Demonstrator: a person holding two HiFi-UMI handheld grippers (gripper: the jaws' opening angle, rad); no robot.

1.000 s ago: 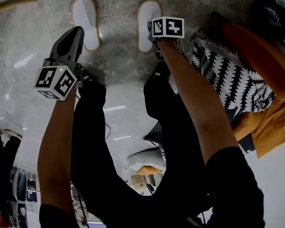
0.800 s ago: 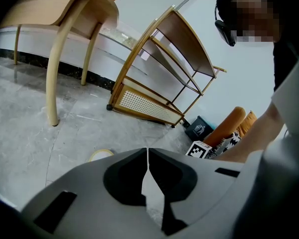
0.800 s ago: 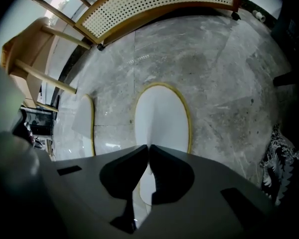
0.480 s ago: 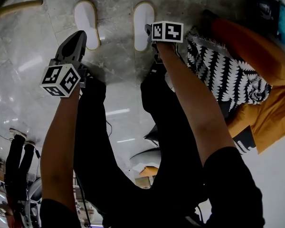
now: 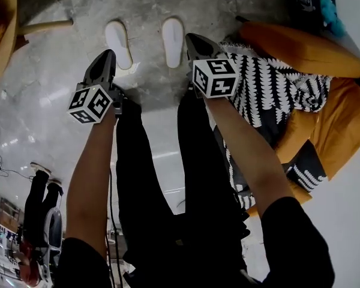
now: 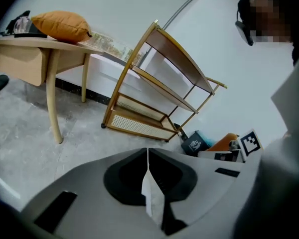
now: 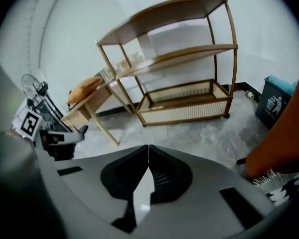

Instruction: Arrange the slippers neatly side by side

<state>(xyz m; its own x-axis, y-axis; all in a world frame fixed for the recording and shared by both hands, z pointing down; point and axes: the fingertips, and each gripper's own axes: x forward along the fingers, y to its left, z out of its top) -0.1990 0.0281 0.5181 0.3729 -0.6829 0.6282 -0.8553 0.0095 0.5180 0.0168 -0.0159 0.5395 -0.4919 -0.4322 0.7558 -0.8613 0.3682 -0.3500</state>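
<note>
Holding left gripper (image 5: 107, 55) and right gripper (image 5: 191, 39) out on straight forearms above white slippers (image 5: 173, 41) paired on the floor (image 5: 48, 101), left fingers together, right fingers closing shut, both empty

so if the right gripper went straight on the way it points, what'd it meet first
Likely the low tier of the wooden shelf, across bare floor; depth is hard to judge.

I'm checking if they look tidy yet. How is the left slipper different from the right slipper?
The left slipper lies slanted, while the right slipper points almost straight. The left slipper is nearer the wooden table leg; the right slipper is nearer the black-and-white cushion. Both are white with a tan edge and lie flat on the grey floor, with a gap between them.
</note>
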